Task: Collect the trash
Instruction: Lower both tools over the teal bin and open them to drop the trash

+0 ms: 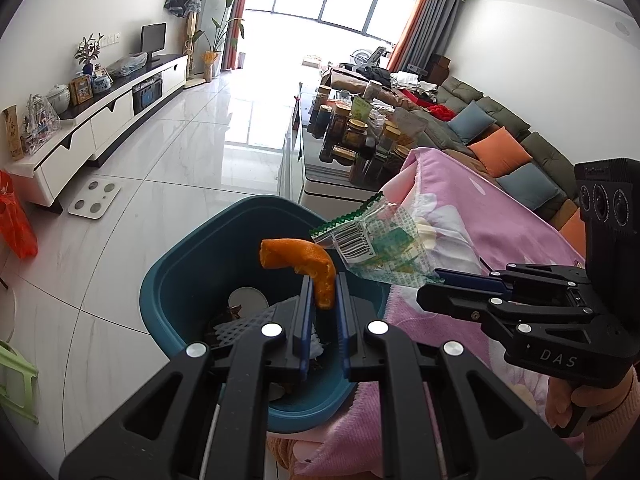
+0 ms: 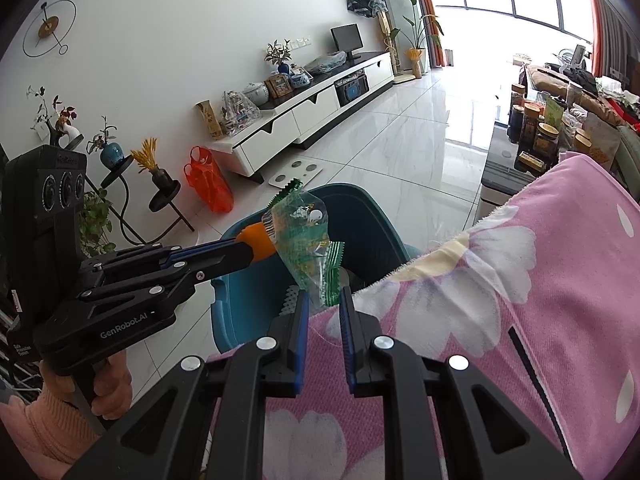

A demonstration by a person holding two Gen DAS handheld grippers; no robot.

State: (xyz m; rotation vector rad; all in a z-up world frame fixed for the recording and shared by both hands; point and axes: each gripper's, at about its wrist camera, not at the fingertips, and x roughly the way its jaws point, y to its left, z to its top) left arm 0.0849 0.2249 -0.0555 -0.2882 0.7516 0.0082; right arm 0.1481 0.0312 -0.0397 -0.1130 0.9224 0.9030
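Observation:
My left gripper point(image 1: 324, 292) is shut on a curled orange peel point(image 1: 308, 266) and holds it over the open teal trash bin point(image 1: 188, 280). The bin holds paper scraps and other rubbish. My right gripper point(image 2: 325, 300) is shut on a clear green snack wrapper point(image 2: 308, 240), held beside the peel just above the bin's rim point(image 2: 360, 200). In the left wrist view the right gripper point(image 1: 440, 278) comes in from the right with the wrapper point(image 1: 376, 240). In the right wrist view the left gripper point(image 2: 256, 250) comes in from the left with the peel point(image 2: 258, 242).
A pink flowered blanket point(image 1: 472, 224) covers the surface right of the bin point(image 2: 500, 300). A glass coffee table with jars point(image 1: 352, 132) stands beyond. A scale point(image 1: 94, 198) and a red bag point(image 2: 208, 184) lie on the tiled floor near the TV cabinet point(image 1: 120, 112).

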